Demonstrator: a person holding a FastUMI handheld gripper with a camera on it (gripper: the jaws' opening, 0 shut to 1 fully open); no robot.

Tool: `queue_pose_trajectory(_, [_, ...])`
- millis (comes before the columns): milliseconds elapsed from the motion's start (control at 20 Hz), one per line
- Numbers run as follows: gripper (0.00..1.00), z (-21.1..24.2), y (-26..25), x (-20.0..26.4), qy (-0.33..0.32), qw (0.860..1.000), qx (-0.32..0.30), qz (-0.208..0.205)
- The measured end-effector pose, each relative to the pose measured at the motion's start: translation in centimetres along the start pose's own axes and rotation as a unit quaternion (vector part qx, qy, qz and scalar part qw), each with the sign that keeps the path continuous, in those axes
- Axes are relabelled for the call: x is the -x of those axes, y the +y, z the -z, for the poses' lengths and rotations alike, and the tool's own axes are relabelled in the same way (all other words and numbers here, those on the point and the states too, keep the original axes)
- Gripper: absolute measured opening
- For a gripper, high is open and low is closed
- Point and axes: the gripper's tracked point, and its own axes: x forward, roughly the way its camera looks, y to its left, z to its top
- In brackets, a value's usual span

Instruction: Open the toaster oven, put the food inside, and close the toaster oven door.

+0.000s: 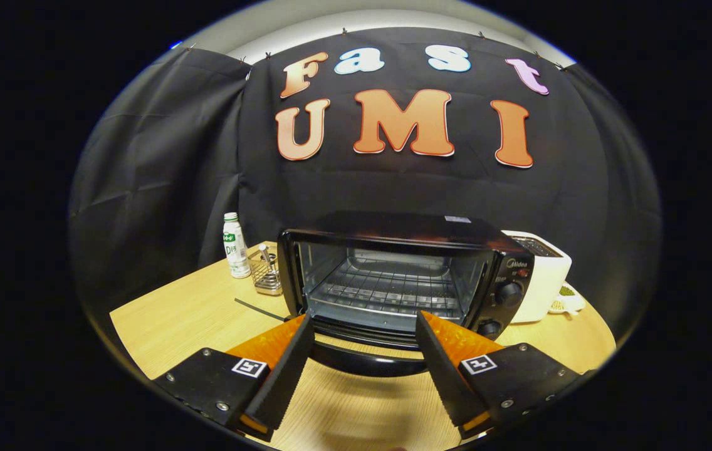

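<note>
Nearest me, I see the gripper with its fingers spread wide and holding nothing, poised over the table, and the dropped-down door of the oven lies between their tips. Just beyond, the oven stands open with a bare wire rack inside and two knobs on its right panel. Left of it I make out a small wire basket and a white bottle, a white appliance stands touching or just beside its right side, and black cloth hangs behind.
</note>
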Motion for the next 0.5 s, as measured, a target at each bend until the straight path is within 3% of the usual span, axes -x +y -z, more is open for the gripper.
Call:
queue_pose_trajectory(300, [0.97,5.7,1.4,0.9,0.079,0.994,-0.055,-0.042])
queue_pose_trajectory(500, [0.97,7.9,1.4,0.8,0.105,0.990,-0.084,-0.043])
